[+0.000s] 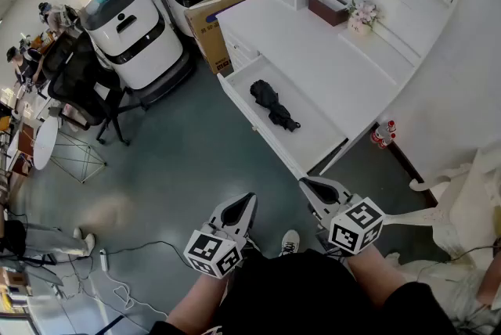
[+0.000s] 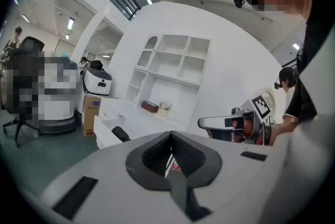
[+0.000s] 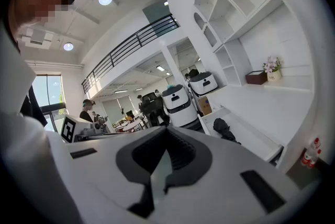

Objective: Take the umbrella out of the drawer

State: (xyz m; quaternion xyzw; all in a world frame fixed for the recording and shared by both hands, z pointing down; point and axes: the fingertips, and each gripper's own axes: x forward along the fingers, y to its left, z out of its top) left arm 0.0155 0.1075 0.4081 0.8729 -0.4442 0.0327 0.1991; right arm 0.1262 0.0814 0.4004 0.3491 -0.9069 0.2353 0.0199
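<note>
**Umbrella in the open drawer, both tongs closed and empty**

A grey-green floor (image 1: 180,161) runs up to a white built-in unit with open shelves above a white tabletop (image 1: 305,52). On the tabletop, near the wall, stand a dark brown box (image 1: 328,8) and a small pot of pale flowers (image 1: 362,15). One drawer (image 1: 317,139) below the tabletop is pulled out over the floor. The folded black umbrella (image 1: 273,104) lies on its white bottom, towards the far end, with nothing touching it. Two red-and-white bottles (image 1: 383,133) stand on the floor by the wall, beside the drawer's near end. A cardboard box (image 1: 223,12), two white wheeled machines (image 1: 133,28) and a black office chair (image 1: 82,83) stand to the left of the unit.

The left tongs (image 1: 248,201) and the right tongs (image 1: 307,184) are held side by side close to the person's body. Both point towards the drawer and sit well apart from it. Each pair of jaws is together, with nothing between them.
</note>
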